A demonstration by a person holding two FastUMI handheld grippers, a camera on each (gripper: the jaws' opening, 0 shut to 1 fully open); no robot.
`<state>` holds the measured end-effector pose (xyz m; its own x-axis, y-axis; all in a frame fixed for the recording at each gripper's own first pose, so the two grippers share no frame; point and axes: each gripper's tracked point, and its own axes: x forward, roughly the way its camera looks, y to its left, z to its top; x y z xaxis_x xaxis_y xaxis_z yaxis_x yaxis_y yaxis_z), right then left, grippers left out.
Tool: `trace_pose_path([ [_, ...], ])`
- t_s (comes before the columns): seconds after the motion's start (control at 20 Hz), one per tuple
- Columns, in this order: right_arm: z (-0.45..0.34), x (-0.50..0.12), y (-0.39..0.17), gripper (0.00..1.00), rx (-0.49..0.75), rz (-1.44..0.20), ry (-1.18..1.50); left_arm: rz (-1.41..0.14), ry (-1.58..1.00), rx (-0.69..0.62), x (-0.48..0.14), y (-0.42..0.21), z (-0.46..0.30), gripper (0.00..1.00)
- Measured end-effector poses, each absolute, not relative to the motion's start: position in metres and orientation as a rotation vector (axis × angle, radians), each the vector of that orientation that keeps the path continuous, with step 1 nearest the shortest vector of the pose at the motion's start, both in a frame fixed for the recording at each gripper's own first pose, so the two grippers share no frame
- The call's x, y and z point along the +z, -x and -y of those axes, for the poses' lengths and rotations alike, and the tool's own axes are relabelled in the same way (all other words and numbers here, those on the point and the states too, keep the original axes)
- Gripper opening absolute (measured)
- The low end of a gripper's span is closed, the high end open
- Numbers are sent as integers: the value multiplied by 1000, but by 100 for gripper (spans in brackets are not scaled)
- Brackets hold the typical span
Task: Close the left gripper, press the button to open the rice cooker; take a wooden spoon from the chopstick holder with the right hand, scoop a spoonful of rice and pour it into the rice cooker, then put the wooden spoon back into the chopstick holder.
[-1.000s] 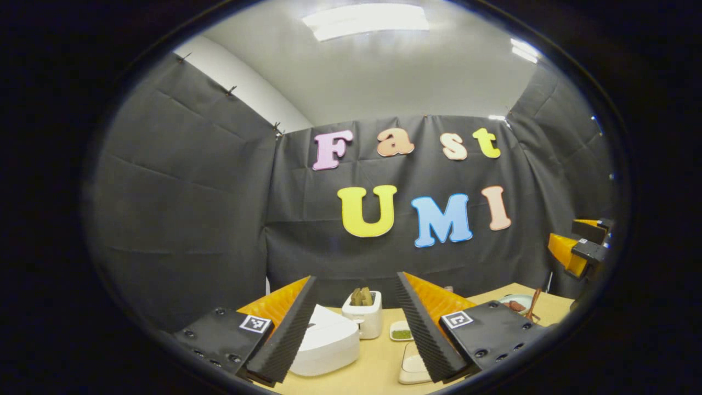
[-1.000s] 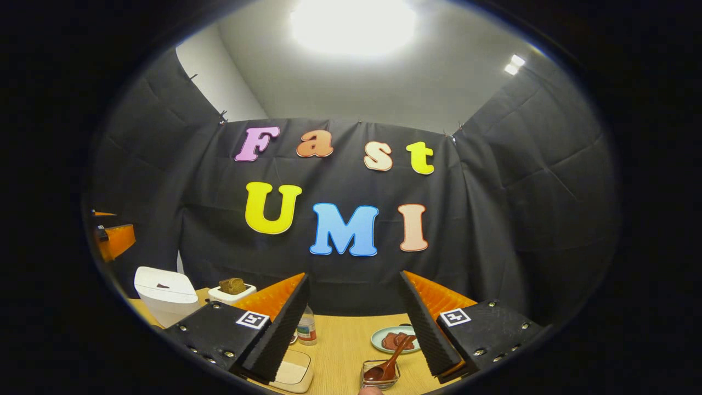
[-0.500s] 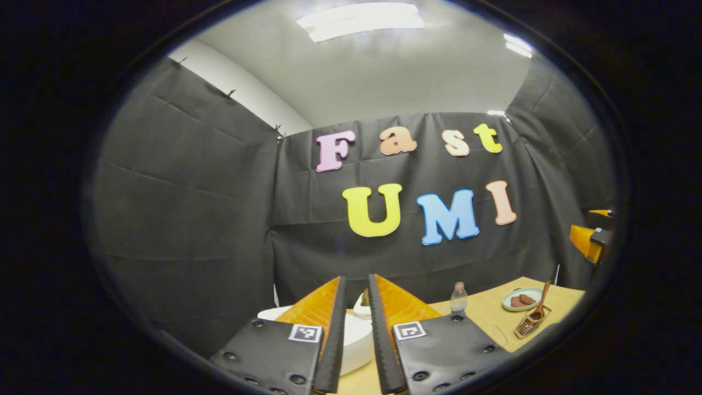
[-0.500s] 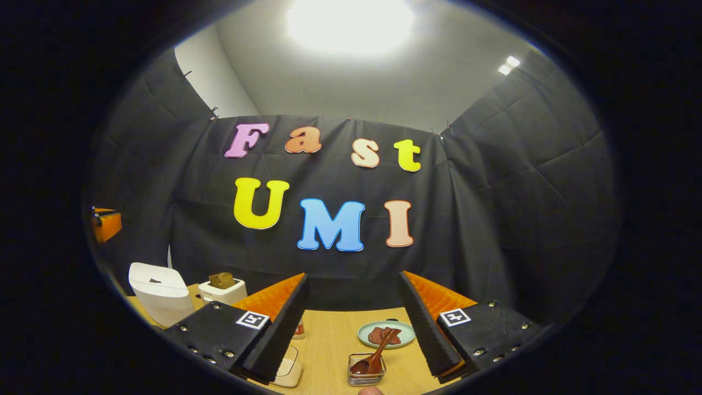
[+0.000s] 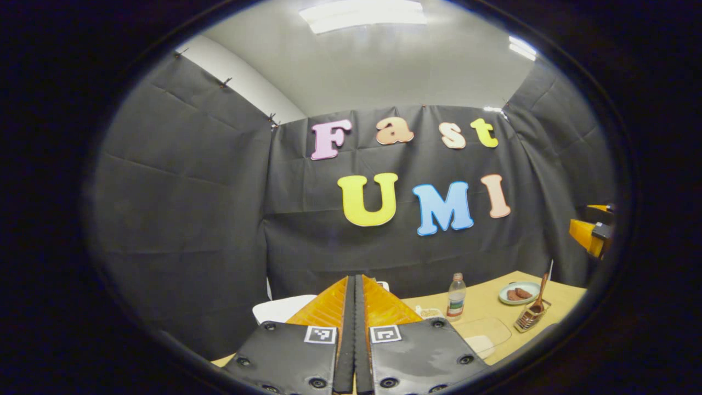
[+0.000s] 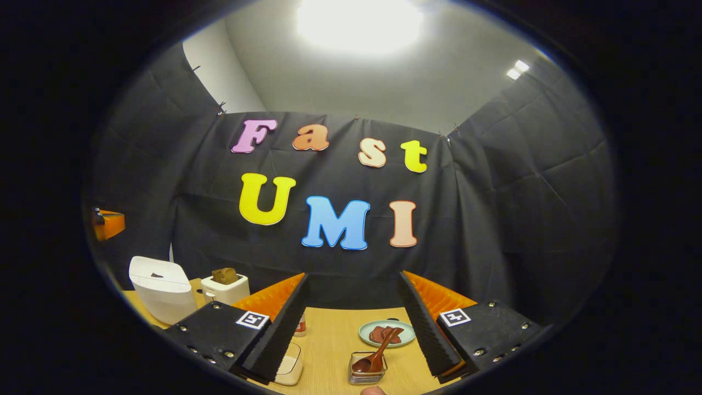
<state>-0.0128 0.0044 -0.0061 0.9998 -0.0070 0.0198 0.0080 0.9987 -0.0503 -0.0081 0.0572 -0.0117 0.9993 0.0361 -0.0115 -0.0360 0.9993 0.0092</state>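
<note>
My left gripper (image 5: 355, 278) is shut, its fingers pressed together with nothing between them, held above the table. Behind its fingers shows part of the white rice cooker (image 5: 279, 308), lid down. The same rice cooker (image 6: 162, 288) stands at the far left in the right gripper view. A wooden spoon (image 6: 380, 354) leans in the wire chopstick holder (image 6: 367, 372), just below and ahead of my open right gripper (image 6: 354, 276). The holder (image 5: 528, 319) and spoon (image 5: 543, 286) also appear at the right in the left gripper view. A clear box with pale contents (image 6: 288, 365) lies near my right gripper's left finger.
A white toaster with bread (image 6: 225, 285) stands beside the cooker. A small bottle (image 5: 455, 296) and a plate of brown pieces (image 6: 386, 333) sit on the wooden table (image 6: 334, 345). The other gripper (image 5: 589, 236) hangs at the right edge. A fingertip (image 6: 373, 390) shows at the bottom.
My left gripper went from wide open to fully shut and its view swung so the cooker slid behind the fingers. The right gripper stayed open, drifting only slightly.
</note>
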Motion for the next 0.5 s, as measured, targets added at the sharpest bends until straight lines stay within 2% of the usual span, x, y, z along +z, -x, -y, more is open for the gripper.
trace_pose_path([
  [0.25, -19, -12, 12, 97, -4, -8, 31, -66, 5, 16, -34, -28, -73, 8],
  [0.5, -19, -10, 9, 97, -53, -12, 65, -106, 47, 27, -64, -70, -101, 8],
])
